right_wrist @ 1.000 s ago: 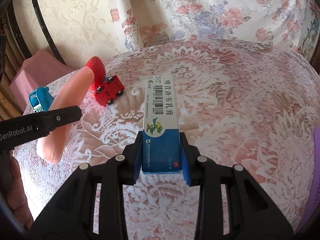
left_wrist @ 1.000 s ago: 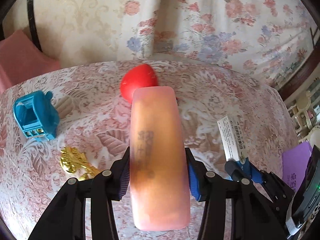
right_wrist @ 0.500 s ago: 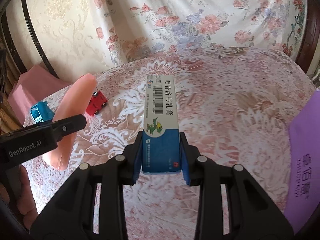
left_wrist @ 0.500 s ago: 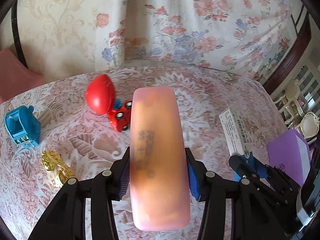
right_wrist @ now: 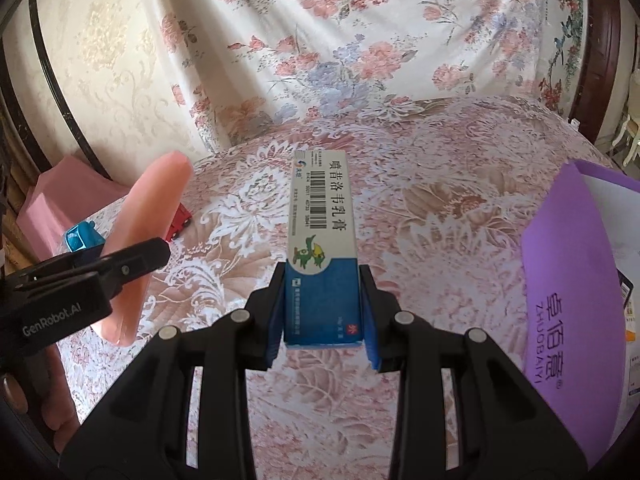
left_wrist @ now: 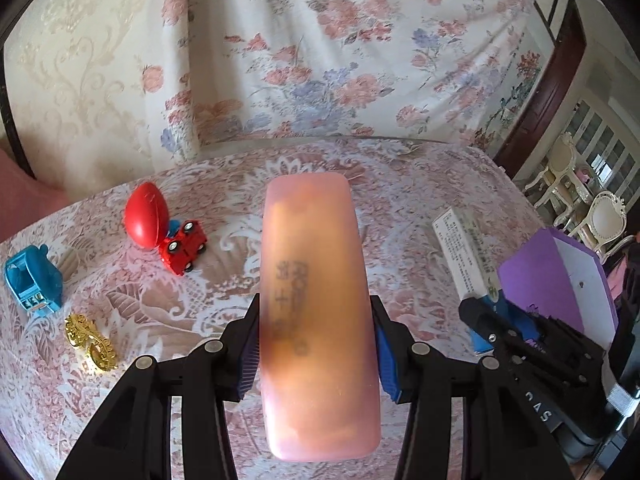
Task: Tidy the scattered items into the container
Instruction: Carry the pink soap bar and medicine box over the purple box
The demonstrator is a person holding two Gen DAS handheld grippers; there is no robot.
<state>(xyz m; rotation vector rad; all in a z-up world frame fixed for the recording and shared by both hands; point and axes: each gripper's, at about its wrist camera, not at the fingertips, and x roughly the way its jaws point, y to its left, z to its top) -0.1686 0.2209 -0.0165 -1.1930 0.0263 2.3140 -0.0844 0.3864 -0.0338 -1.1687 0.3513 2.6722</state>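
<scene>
My left gripper [left_wrist: 314, 344] is shut on a long pink-orange case [left_wrist: 316, 300], held above the table. My right gripper [right_wrist: 323, 312] is shut on a blue and white ointment box [right_wrist: 322, 236], also lifted. In the left wrist view that box [left_wrist: 466, 252] and the right gripper show at the right, beside the purple container [left_wrist: 560, 276]. The right wrist view has the pink case [right_wrist: 148, 232] at the left and the purple container [right_wrist: 576, 292] at the right edge. On the cloth lie a red egg-shaped toy [left_wrist: 146, 214], a red toy car [left_wrist: 182, 246], a blue toy [left_wrist: 32, 278] and a gold trinket [left_wrist: 90, 342].
The table wears a pink and white lace cloth [left_wrist: 400, 184]. A floral curtain [left_wrist: 320, 52] hangs behind it. A pink cushion [right_wrist: 60, 192] sits off the table's far left. Chairs [left_wrist: 600, 216] stand beyond the right edge.
Both grippers have risen and swung right with their loads. The purple container has come further into both views, and the toys have slid left and farther away.
</scene>
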